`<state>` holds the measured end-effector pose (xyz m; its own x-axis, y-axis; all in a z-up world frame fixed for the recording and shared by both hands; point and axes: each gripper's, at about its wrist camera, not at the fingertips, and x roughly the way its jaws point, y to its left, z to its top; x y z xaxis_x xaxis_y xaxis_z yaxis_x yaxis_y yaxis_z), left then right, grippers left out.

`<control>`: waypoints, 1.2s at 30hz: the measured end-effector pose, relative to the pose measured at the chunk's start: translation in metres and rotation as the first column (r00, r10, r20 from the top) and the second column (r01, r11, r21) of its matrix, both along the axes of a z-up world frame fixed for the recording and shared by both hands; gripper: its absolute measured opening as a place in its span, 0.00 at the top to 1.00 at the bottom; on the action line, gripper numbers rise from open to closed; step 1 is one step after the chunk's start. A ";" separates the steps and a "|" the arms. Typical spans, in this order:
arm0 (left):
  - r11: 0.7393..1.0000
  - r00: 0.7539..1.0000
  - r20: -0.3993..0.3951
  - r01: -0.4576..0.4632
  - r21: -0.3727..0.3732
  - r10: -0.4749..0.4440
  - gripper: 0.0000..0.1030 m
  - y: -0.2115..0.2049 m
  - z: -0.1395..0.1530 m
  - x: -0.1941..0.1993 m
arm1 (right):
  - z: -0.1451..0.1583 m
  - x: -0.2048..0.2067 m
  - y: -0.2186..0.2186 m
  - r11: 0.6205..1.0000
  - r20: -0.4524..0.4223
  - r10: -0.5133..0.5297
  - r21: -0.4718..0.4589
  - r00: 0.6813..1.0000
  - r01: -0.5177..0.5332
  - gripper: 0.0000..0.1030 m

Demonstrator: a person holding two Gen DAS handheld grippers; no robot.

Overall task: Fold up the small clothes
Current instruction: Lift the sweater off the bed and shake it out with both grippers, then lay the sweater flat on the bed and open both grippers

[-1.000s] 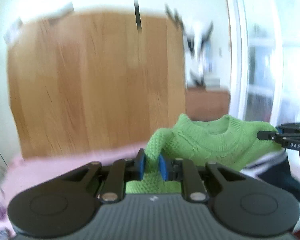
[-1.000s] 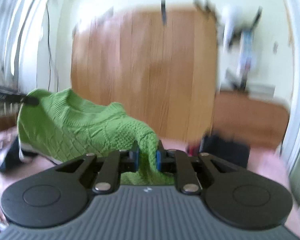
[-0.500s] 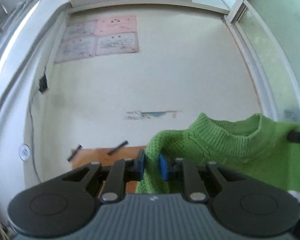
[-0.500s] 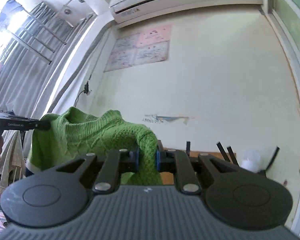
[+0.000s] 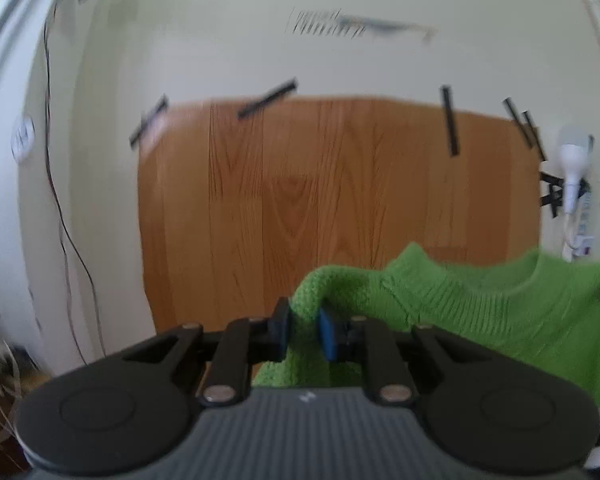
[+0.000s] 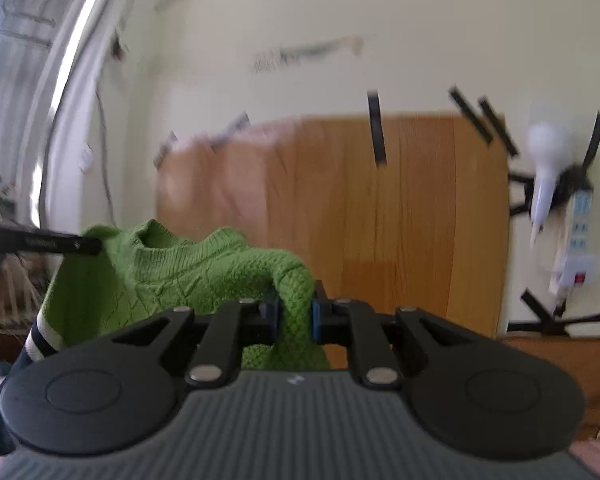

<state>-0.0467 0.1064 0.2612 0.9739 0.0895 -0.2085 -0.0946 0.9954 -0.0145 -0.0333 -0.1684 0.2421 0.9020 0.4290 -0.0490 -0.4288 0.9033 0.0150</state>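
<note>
I hold the green sweater (image 5: pixel 480 312) up in the air, ready to lay it flat.

My left hand-held gripper (image 5: pixel 304 330) and right hand-held gripper (image 6: pixel 294 316) are each clamped on one shoulder, and the garment is stretched between them. Next I must lower both together, I think, keeping it taut. Half a second ago both cameras looked at the upper wall; now they tilt down to the wooden board (image 5: pixel 340 200).

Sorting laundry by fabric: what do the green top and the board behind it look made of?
Green sweater: chunky knit, likely wool or acrylic; cable pattern and ribbed collar show. Board: wood or wood-look laminate, orange-brown with visible grain, smooth finish.
</note>
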 end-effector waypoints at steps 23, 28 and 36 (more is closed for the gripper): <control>0.977 0.941 -0.271 -0.174 0.120 0.201 0.76 -0.025 -0.107 0.141 | -0.079 0.154 0.029 0.975 -0.332 -0.210 -0.138 0.919 0.173 0.63; 0.999 0.934 -0.357 0.011 0.038 0.003 0.71 -0.011 -0.165 0.077 | -0.140 0.110 -0.028 0.998 -0.505 -0.065 -0.032 0.861 0.057 0.63; 0.951 0.875 -0.437 0.286 0.120 -0.208 0.49 -0.012 -0.235 -0.059 | -0.214 0.006 -0.084 0.998 -0.678 0.060 0.044 0.733 -0.041 0.45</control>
<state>-0.1056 0.0944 0.0258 0.7966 -0.0692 -0.6005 0.1958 0.9694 0.1480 -0.0271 -0.2523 0.0283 0.6100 0.4828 -0.6284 -0.3410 0.8757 0.3418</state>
